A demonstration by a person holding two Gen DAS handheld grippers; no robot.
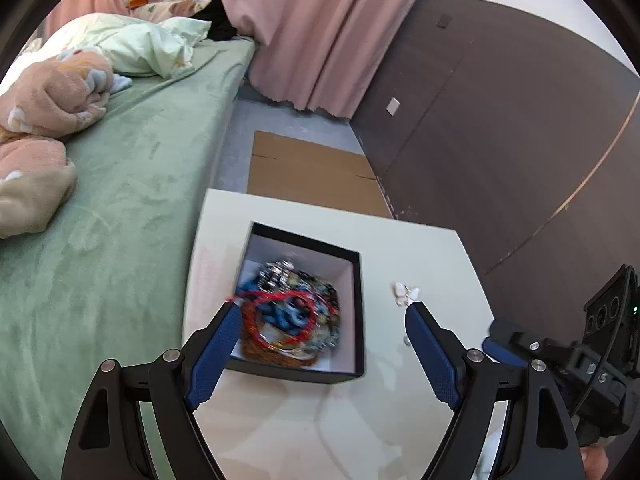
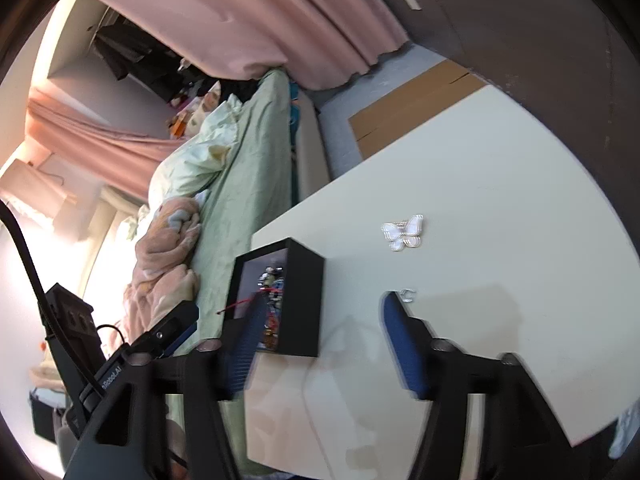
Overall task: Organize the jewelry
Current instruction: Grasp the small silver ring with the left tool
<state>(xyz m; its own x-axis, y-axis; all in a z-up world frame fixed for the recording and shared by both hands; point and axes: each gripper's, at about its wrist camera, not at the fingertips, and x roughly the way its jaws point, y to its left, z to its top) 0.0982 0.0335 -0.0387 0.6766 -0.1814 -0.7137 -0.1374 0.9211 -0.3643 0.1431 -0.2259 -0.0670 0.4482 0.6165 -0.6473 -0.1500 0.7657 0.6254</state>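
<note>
My left wrist cam looks steeply down, close over the black box [image 1: 352, 320] on the counter [image 1: 420, 248]. My right cam is rolled sideways, nearby. Both share box, counter, bed [image 1: 132, 184].

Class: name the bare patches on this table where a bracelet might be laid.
Free: the table beyond the butterfly clip, and the near strip before the black box. Crowded: inside the box, heaped with jewelry.

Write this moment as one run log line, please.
left gripper: open | right gripper: open | box: jewelry inside | butterfly clip: on table
</note>
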